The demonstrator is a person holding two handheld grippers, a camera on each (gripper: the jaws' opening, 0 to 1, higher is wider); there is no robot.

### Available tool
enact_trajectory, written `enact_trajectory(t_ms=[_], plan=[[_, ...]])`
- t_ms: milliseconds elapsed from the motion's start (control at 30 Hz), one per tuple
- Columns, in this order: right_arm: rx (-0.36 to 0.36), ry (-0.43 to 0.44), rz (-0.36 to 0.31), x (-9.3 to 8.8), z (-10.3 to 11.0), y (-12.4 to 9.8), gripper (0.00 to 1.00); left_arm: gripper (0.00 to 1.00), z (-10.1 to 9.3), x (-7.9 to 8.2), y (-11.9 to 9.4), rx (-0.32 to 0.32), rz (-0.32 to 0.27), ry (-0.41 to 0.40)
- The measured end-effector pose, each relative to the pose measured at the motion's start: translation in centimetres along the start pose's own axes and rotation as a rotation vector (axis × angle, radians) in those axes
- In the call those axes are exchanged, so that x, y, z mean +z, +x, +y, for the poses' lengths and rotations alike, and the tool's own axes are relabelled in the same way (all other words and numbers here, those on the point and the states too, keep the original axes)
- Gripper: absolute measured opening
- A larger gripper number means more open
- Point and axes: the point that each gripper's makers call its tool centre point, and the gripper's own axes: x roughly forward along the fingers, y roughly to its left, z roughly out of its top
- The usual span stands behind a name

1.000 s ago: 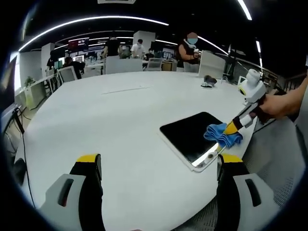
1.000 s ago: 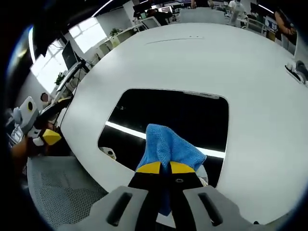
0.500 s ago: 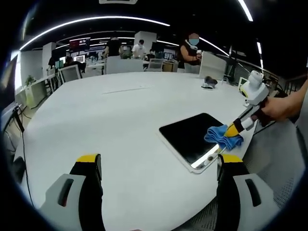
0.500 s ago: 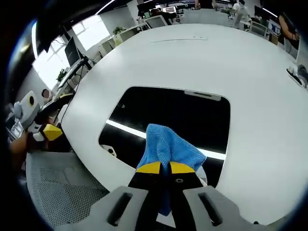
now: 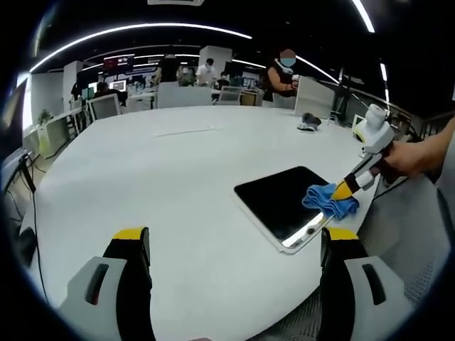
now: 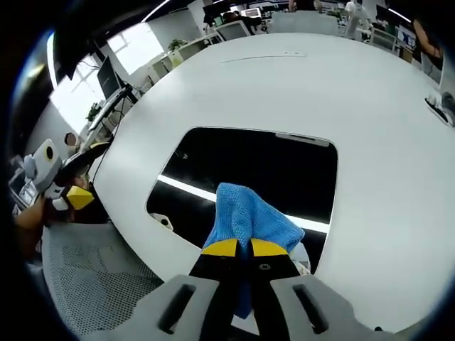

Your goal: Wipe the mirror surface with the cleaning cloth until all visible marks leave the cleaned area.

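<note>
1. Little has changed since the earlier frames: the blue cleaning cloth (image 6: 249,217) sits at the same near edge of the mirror (image 6: 249,167), with only a slight camera drift in the right gripper view.
2. Right gripper (image 6: 237,247): jaws pressed together, clamped on the cleaning cloth, yellow tips meeting over the bunched fabric.
3. The cloth rests on the mirror's near edge, close to the table rim; the mirror glass is dark and reflects a bright ceiling light strip just beyond the cloth.
4. The mirror is a rounded rectangle lying flat on the white round table (image 6: 370,106), near the table's edge.
5. In the left gripper view the mirror (image 5: 281,199) lies to the right of centre, with the cloth (image 5: 328,201) at its right corner and the right gripper (image 5: 346,188) on it, held by a person's hand (image 5: 411,156).
6. Left gripper (image 5: 231,238): jaws wide apart, holding nothing, hovering over bare table well clear of the mirror.
7. Left gripper also shows at the left of the right gripper view (image 6: 71,199), off the table edge.
8. A small dark object (image 5: 308,122) sits on the table far beyond the mirror; what it is cannot be told.
9. People (image 5: 281,74) and desks in the background beyond the table.
</note>
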Motion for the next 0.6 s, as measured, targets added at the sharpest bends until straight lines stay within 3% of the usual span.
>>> enact_trajectory(t_ms=[600], plan=[[-0.024,0.055,-0.006,-0.5,-2.8,-1.1,0.00,0.99,0.6,0.1,0.1,0.023,-0.011,-0.009]])
